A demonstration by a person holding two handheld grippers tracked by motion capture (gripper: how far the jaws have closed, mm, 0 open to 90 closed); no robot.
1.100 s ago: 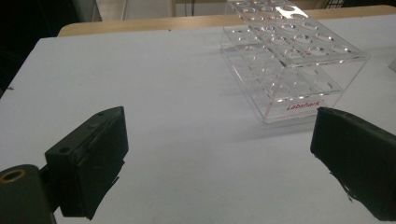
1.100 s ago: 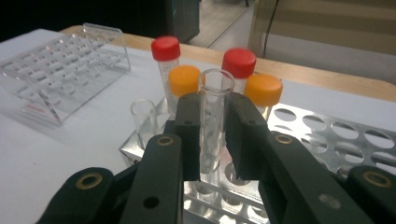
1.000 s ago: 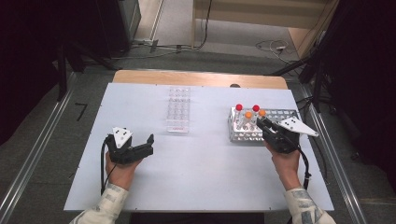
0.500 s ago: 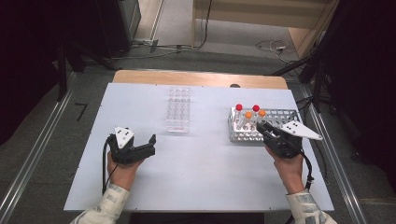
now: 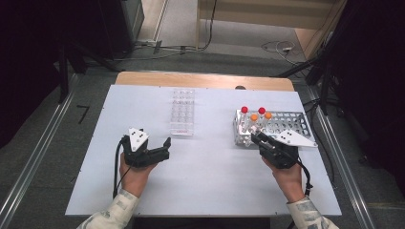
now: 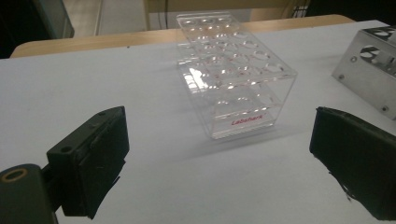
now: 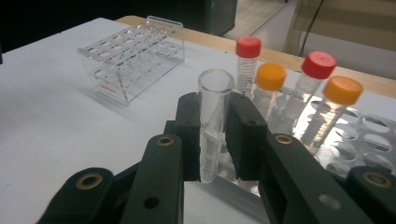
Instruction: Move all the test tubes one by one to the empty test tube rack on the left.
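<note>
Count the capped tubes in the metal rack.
4. Two red-capped tubes stand at the back and two orange-capped ones in front of them, all in the metal rack. The uncapped tube in the right gripper is not counted.

The white table (image 5: 205,186) carries a clear plastic rack (image 5: 183,111) and, well apart, a metal rack (image 5: 291,123).

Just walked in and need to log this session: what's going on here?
A person works two hand-held tools at a white table. The right tool is shut on an uncapped clear tube, upright beside the metal rack of capped tubes. The left tool is open, facing the empty clear plastic rack.
</note>
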